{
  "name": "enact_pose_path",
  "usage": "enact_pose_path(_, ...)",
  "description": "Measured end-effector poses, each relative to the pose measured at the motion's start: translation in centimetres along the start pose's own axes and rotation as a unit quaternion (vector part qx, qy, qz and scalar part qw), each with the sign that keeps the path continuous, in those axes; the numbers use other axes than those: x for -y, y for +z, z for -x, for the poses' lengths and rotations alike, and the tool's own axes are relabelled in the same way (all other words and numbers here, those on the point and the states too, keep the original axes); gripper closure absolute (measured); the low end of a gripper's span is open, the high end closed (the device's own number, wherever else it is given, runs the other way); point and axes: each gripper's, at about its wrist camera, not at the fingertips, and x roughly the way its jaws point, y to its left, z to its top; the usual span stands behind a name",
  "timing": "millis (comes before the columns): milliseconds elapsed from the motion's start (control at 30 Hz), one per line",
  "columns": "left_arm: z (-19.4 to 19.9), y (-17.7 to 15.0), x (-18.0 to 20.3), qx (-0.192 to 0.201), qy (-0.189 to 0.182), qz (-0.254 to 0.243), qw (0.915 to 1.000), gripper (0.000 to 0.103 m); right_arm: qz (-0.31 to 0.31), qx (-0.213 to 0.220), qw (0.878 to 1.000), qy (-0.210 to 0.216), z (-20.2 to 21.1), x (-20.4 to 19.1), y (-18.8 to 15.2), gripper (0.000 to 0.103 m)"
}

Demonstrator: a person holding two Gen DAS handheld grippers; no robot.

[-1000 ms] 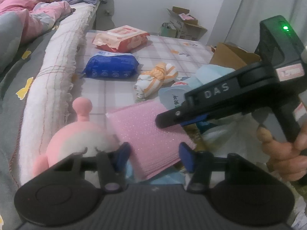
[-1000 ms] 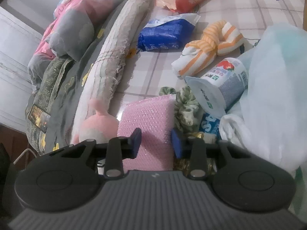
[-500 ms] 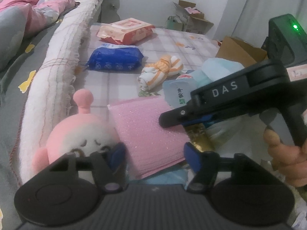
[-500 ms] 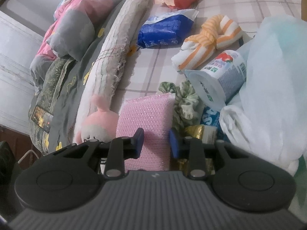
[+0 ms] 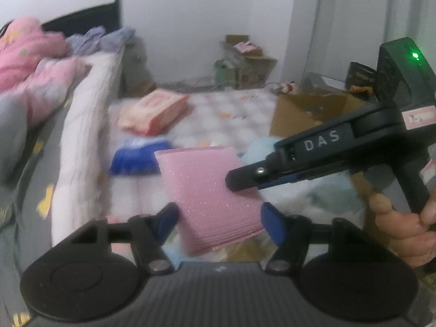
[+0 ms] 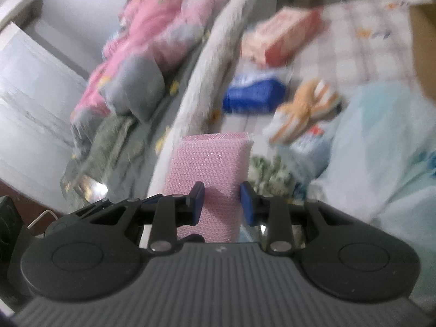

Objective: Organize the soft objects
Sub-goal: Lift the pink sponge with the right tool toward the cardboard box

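A pink glittery sponge [image 5: 207, 190] hangs in the air above the floor mat, tilted. My right gripper [image 6: 222, 203] is shut on its near end, and its blue pads press into the sponge [image 6: 209, 163]. In the left wrist view the right gripper [image 5: 239, 184] reaches in from the right, a hand on its handle. My left gripper [image 5: 219, 224] stands open just below the sponge. The sponge's lower edge sits between its blue pads without being pressed. The picture is blurred by motion.
On the checked mat lie a blue wipes pack [image 6: 253, 95], a pink-orange pack [image 6: 280, 35], an orange-striped knotted cloth [image 6: 302, 111], a green scrunchie [image 6: 267, 169] and a pale blue plastic bag [image 6: 381, 150]. A cardboard box [image 5: 308, 114] stands right. The bed with a pink duvet [image 5: 27, 62] runs along the left.
Both grippers have risen, and the right one has lifted the pink sponge off the mat. The left jaws have widened. The pink plush toy has dropped almost out of view.
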Motion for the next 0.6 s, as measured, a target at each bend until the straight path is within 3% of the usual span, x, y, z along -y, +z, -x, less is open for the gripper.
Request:
enact_pose_path(167, -1.6, 4.4, 4.6, 0.009, -0.038, -0.037, 0.9986, 0.035, -0.014, 0.052, 0.998, -0.012, 6.2, 3.0, 1.6, 0.075)
enact_pose_path(333, -5.2, 8.7, 10.8, 0.015, -0.086, -0.082, 0.9928, 0.035, -0.056, 0.085, 0.994, -0.048, 12.1, 8.8, 3.2, 0.075)
enact_pose_path(600, -15.0, 14.1, 19.9, -0.047, -0.152, -0.107, 0.9814, 0.035, -0.124, 0.100, 0.980, -0.117, 17.8, 19.9, 6.5, 0.075)
